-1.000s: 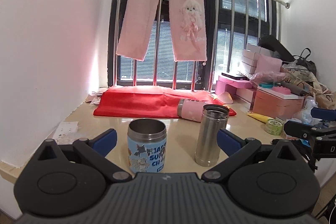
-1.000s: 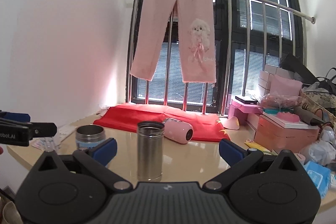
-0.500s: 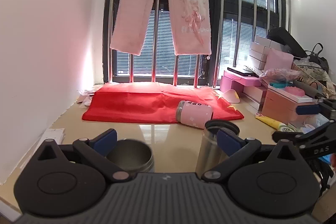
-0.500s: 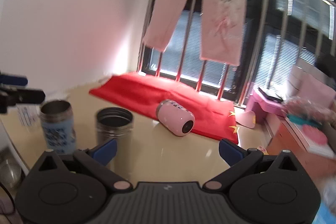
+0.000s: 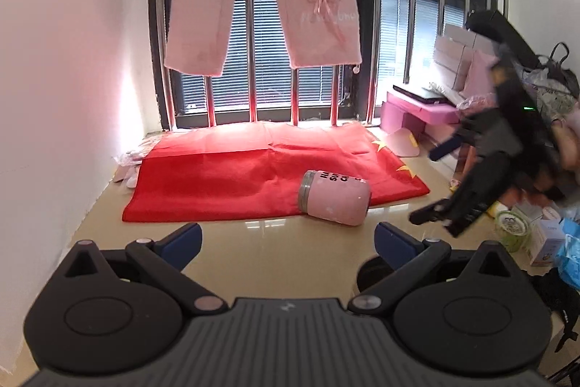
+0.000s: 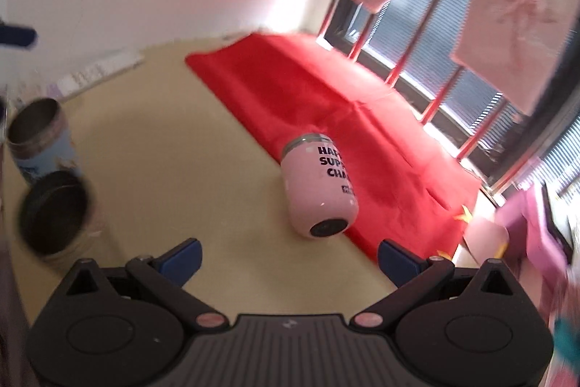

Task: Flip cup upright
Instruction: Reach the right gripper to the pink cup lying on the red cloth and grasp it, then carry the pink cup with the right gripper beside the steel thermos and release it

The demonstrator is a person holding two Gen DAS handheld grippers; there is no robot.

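Cylindrical pink cup [image 6: 319, 193], smooth, lying sideways

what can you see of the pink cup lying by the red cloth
The pink cup lies on its side, partly on the red cloth and partly on the beige table. It has a smooth matte pink body with black lettering, a metal rim and a dark round base that faces the right camera. Nothing grips it.
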